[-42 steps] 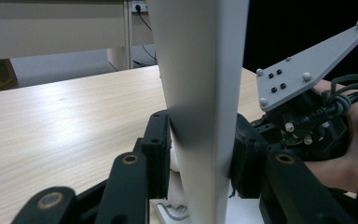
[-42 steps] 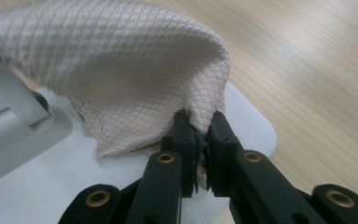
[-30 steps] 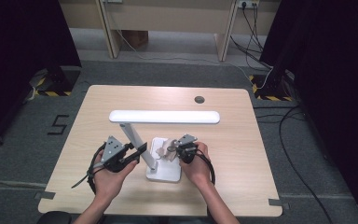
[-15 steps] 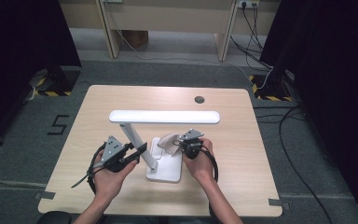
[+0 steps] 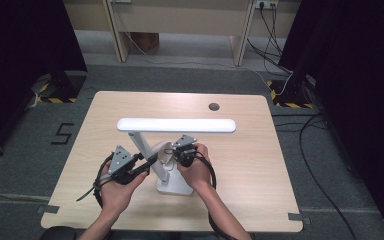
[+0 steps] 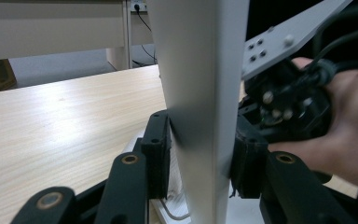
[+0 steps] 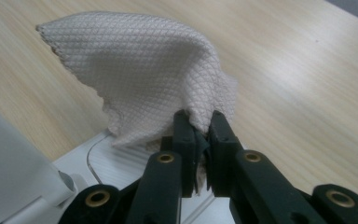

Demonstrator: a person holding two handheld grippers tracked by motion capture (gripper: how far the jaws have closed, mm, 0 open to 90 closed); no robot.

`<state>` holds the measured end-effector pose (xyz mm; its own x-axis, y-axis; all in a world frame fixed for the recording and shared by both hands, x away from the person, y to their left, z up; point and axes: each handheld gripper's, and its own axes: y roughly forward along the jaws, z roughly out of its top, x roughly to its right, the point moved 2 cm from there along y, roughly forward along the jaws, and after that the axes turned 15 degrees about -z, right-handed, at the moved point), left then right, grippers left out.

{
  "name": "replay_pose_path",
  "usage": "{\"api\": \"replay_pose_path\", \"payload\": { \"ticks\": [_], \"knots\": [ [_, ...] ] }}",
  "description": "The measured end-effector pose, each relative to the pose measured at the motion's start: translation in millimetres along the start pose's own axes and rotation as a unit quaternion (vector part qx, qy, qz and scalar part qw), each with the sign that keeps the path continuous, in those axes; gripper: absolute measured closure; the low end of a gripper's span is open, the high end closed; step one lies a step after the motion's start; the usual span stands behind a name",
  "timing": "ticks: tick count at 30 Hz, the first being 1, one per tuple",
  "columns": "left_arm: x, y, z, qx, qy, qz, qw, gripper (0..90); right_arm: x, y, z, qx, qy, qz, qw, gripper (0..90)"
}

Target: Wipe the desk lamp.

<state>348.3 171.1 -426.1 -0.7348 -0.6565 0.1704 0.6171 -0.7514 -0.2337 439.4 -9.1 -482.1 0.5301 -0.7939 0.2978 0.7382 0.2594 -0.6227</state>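
A white desk lamp stands on the wooden table (image 5: 260, 150), with a long bar head (image 5: 176, 125), a slanted post (image 5: 145, 147) and a flat base (image 5: 177, 186). My left gripper (image 5: 152, 161) is shut on the lamp post (image 6: 200, 107), one black jaw on each side of it. My right gripper (image 5: 172, 152) is shut on a beige waffle-weave cloth (image 7: 149, 74), which hangs over the lamp base (image 7: 116, 163) just right of the post. The cloth (image 5: 166, 154) shows pale between the two grippers in the high view.
A small dark round grommet (image 5: 213, 106) sits in the table's far right part. Bare tabletop lies left and right of the lamp. Beyond the table are grey floor, desk legs, cables (image 5: 300, 135) and black curtains.
My right gripper has moved left and away from me with the cloth, toward the lamp post. The left gripper has stayed on the post.
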Motion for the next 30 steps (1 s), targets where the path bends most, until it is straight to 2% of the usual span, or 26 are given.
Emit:
{"api": "replay_pose_path", "payload": {
  "ticks": [2,7,9,11,21,25,26,28,29,30],
  "knots": [
    [-0.2,0.0,0.1,0.000,0.000,0.000,1.0000,63.3,-2.8,4.5,-2.5,-0.005,-0.008,-0.001,1.0000,84.8],
    [0.0,0.2,0.3,-0.001,0.001,0.000,1.0000,63.4,-6.6,10.8,-7.0,-0.010,-0.010,-0.002,0.9999,84.8],
    [0.0,0.1,0.3,-0.001,0.001,0.000,1.0000,63.4,-8.0,11.1,-8.2,-0.015,-0.003,-0.002,0.9999,84.8],
    [0.0,0.1,0.2,-0.001,0.001,0.000,1.0000,63.4,-6.3,12.0,-8.5,-0.011,-0.011,-0.004,0.9999,84.8],
    [-0.1,0.1,0.3,-0.001,0.002,0.001,1.0000,63.5,-4.4,12.2,-10.4,-0.013,-0.018,-0.008,0.9997,84.8],
    [-0.1,0.0,0.4,-0.002,0.002,0.001,1.0000,63.5,-2.8,11.6,-12.0,-0.016,-0.018,-0.013,0.9996,84.8],
    [-0.2,0.0,0.4,-0.001,0.002,0.001,1.0000,63.6,-3.1,10.7,-13.0,-0.022,-0.008,-0.014,0.9996,84.8],
    [-0.1,-0.1,0.4,-0.002,0.002,0.001,1.0000,63.6,0.2,11.1,-14.3,-0.017,-0.018,-0.016,0.9996,84.8],
    [-0.1,-0.2,0.4,-0.002,0.002,0.002,1.0000,63.6,0.1,10.1,-15.5,-0.023,-0.009,-0.017,0.9995,84.8],
    [-0.1,-0.2,0.4,-0.002,0.002,0.002,1.0000,63.6,2.4,10.4,-16.0,-0.020,-0.017,-0.020,0.9995,84.8]
  ]
}}
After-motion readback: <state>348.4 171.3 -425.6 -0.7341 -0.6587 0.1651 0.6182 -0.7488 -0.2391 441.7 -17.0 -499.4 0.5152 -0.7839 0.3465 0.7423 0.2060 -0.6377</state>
